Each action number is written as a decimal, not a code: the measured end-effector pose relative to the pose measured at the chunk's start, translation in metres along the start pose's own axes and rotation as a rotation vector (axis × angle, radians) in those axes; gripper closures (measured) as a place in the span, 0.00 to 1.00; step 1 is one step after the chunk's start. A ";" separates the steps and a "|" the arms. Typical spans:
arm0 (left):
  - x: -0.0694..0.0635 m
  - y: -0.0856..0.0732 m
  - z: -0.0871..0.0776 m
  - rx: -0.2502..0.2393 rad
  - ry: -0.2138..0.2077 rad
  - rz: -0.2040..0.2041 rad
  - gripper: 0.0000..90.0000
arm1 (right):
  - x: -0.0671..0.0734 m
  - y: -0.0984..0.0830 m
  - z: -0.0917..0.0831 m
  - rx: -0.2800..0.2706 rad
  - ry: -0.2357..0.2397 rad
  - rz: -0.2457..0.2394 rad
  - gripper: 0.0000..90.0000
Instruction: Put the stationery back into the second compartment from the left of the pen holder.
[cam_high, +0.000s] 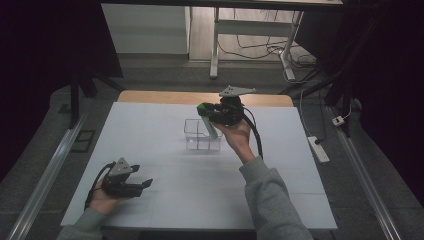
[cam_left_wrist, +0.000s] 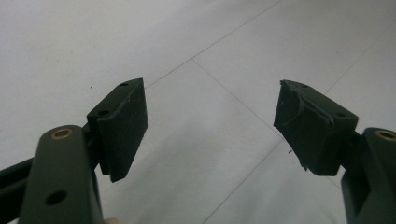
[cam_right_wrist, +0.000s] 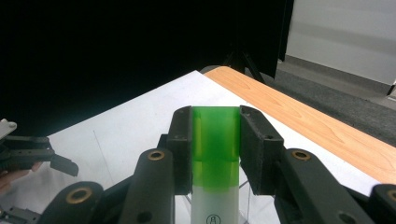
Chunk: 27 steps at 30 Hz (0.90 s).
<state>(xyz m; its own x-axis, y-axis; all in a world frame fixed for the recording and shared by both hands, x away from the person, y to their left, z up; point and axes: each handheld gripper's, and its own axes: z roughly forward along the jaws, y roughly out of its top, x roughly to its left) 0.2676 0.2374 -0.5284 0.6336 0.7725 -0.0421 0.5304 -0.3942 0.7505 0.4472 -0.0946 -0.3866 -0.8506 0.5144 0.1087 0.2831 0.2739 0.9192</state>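
The right hand-held gripper (cam_right_wrist: 216, 154) clamps the green-capped tube (cam_right_wrist: 215, 163) slanting down into the clear box (cam_high: 202, 135) directly beneath, while the left hand-held gripper (cam_left_wrist: 212, 126) rests open, well apart.

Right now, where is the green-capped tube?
In the high view the green-capped tube is clamped in the right gripper, slanting down into the clear box at the table's centre.
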 end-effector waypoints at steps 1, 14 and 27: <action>0.000 0.000 0.000 0.000 0.000 0.001 0.28 | 0.000 0.000 0.001 0.000 -0.002 0.001 0.74; 0.001 0.000 0.000 -0.005 -0.003 -0.003 0.28 | -0.011 0.005 0.030 -0.017 -0.011 -0.007 0.74; 0.001 0.000 0.000 0.000 -0.002 0.001 0.28 | -0.022 0.002 0.045 -0.034 -0.021 0.002 0.73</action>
<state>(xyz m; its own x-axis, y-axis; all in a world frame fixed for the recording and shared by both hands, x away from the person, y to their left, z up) 0.2682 0.2384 -0.5288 0.6352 0.7712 -0.0428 0.5298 -0.3947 0.7507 0.4866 -0.0685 -0.4045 -0.8407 0.5316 0.1031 0.2691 0.2449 0.9315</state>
